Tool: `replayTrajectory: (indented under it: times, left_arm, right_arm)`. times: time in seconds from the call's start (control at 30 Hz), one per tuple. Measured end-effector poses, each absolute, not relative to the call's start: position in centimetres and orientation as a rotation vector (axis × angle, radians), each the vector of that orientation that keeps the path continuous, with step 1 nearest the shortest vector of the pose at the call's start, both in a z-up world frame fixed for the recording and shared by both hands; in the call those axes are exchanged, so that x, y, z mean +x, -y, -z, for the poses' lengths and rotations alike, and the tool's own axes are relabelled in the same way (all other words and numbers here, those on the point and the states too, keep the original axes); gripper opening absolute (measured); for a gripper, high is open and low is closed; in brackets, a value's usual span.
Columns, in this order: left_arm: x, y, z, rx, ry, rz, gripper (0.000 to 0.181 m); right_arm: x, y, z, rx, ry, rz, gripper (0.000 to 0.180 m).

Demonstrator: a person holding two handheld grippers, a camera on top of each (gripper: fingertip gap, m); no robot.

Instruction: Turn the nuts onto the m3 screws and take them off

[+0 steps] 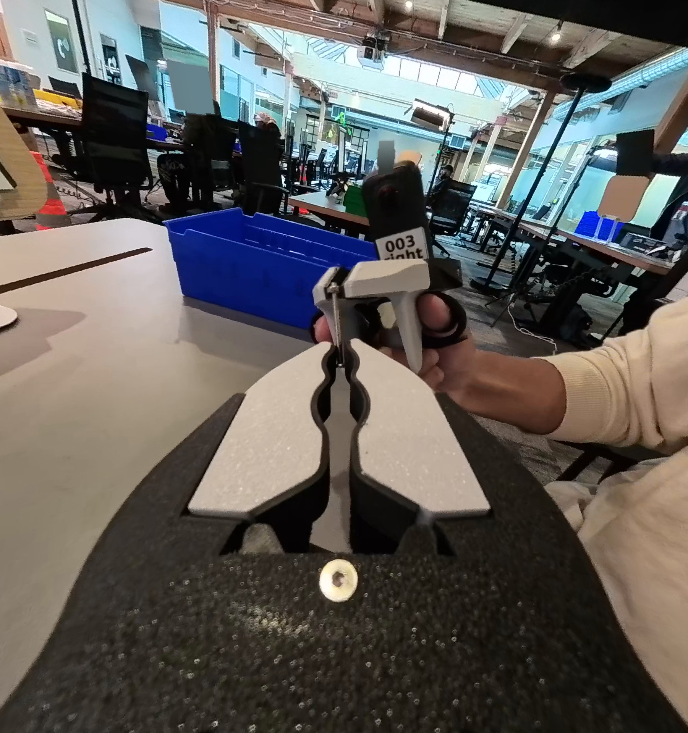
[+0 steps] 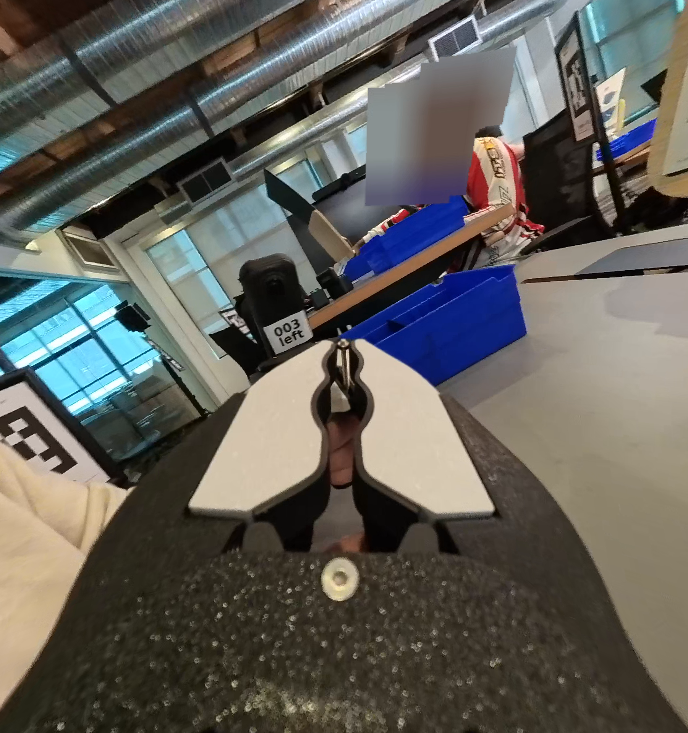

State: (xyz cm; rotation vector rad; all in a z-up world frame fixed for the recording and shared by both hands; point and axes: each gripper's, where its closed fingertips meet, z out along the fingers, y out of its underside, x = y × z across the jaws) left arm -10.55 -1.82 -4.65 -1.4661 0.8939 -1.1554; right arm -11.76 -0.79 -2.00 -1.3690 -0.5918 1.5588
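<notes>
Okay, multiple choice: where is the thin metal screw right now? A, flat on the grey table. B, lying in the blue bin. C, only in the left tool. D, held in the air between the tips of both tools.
D: the screw spans from the right tool above to the left tool below, above the table, not in the blue bin.

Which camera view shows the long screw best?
The left wrist view: the screw shows nearly whole, spanning from the right gripper to the left gripper. The right wrist view shows only a short, foreshortened part.
</notes>
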Motion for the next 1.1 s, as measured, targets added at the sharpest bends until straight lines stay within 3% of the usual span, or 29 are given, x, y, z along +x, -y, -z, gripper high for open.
replayTrajectory:
  times: [0.47,0.57,0.7,0.87,1.1]
  left_arm:
    - [-10.0,0.5,7.0,-1.543,-0.915,0.969,0.003]
    - [-9.9,0.6,6.8,-1.537,-0.912,1.007,0.003]
    - [-9.9,1.3,6.1,-1.508,-0.907,1.107,0.003]
    - [-9.7,2.5,4.8,-1.451,-0.912,1.231,0.003]
    - [-9.7,3.8,3.8,-1.394,-0.934,1.33,0.003]
  right_arm:
    - [-10.8,-0.1,4.1,-1.605,0.045,-1.098,0.005]
    - [-10.6,0.4,3.1,-1.536,0.16,-1.142,0.025]
    - [-9.2,0.1,2.0,-1.361,0.456,-1.197,0.032]
    - [-8.4,0.9,1.8,-1.245,0.745,-1.636,0.029]
    - [-10.6,3.2,1.2,-1.127,0.931,-1.908,0.022]
